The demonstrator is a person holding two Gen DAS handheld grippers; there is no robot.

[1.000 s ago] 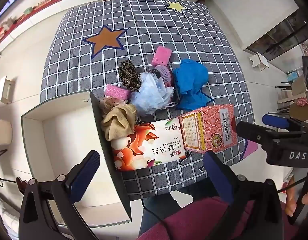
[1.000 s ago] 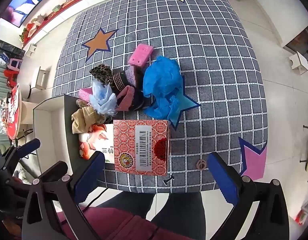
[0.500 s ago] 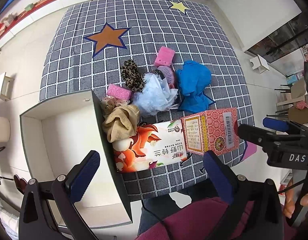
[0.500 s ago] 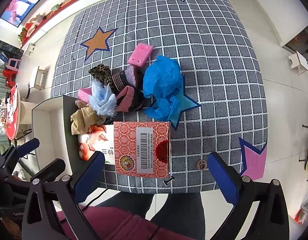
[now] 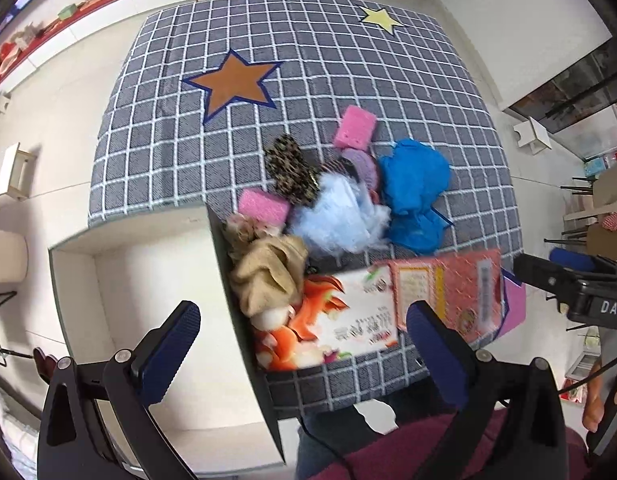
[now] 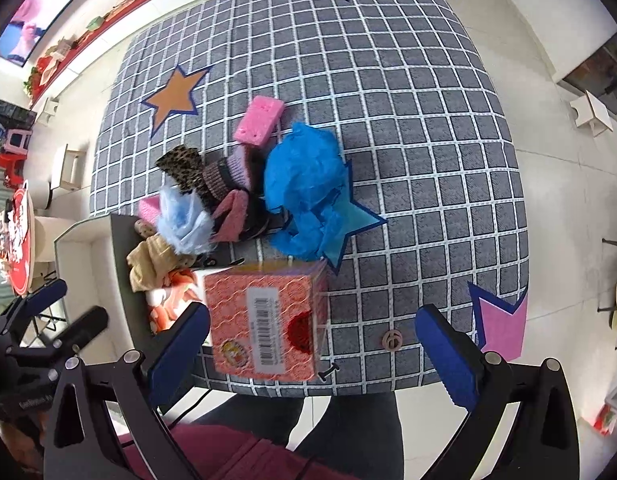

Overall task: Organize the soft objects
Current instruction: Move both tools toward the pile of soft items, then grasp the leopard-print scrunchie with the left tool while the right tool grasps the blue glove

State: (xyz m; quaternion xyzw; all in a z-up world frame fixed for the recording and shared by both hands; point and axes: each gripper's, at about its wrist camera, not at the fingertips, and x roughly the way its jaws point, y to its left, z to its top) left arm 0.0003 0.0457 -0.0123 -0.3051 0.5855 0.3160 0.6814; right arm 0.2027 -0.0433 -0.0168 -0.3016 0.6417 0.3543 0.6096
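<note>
A heap of soft things lies on the checked table: a blue plastic bag, a pale blue puff, two pink sponges, a leopard scrunchie, knitted bands and a tan cloth. A tissue pack and a red carton lie at the near edge. My left gripper hovers open above the pack and the white box. My right gripper hangs open above the carton.
The white box stands off the table's left near corner, its dark wall against the cloth. A small hair ring and a black clip lie near the front edge. The far half of the table holds only printed stars. A person's legs are below.
Both grippers have come lower and closer to the table, so the pile, pack and carton look larger. Nothing on the table has moved and neither gripper has taken hold of anything.
</note>
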